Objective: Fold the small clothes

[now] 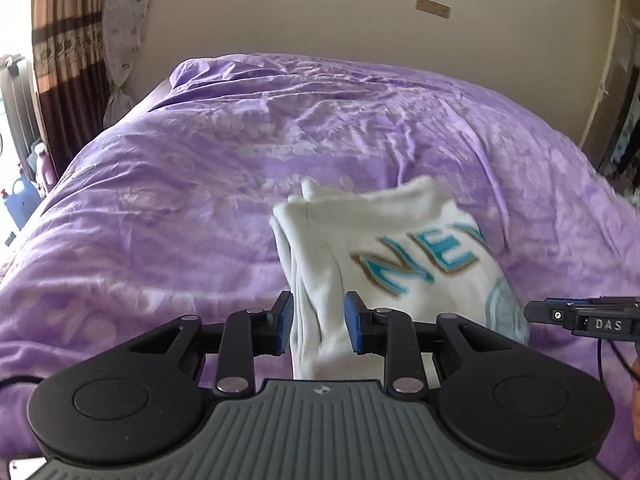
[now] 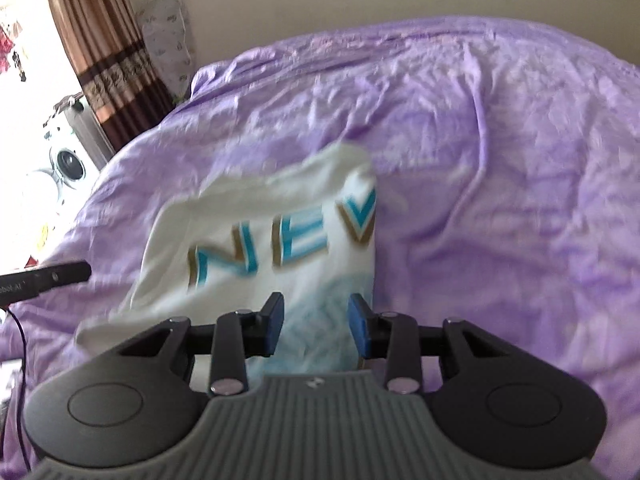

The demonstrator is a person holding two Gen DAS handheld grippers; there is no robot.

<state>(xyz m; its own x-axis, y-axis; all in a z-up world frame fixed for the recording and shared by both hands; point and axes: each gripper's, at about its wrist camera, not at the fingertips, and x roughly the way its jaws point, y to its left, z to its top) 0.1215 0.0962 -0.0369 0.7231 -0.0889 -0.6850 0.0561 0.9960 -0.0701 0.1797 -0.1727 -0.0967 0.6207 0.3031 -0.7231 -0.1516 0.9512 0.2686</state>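
Observation:
A white T-shirt (image 1: 384,240) with teal letters "NEV" lies partly folded on the purple bedspread (image 1: 200,168). My left gripper (image 1: 318,322) has its jaws apart, with the shirt's left folded edge between the blue pads. My right gripper (image 2: 316,326) also stands with jaws apart, over the shirt's (image 2: 260,240) lower right part with its pale blue print. The cloth passes between both pairs of pads; whether they pinch it I cannot tell. The right gripper's tip shows at the right edge of the left wrist view (image 1: 580,316), and the left one's at the left of the right wrist view (image 2: 52,276).
The purple bedspread (image 2: 500,160) covers the whole bed, wrinkled. A brown striped curtain (image 1: 64,60) and a covered fan (image 1: 124,40) stand at the far left by the wall. Bottles (image 1: 24,196) sit by the left bedside. A washing machine (image 2: 72,164) stands beyond the bed.

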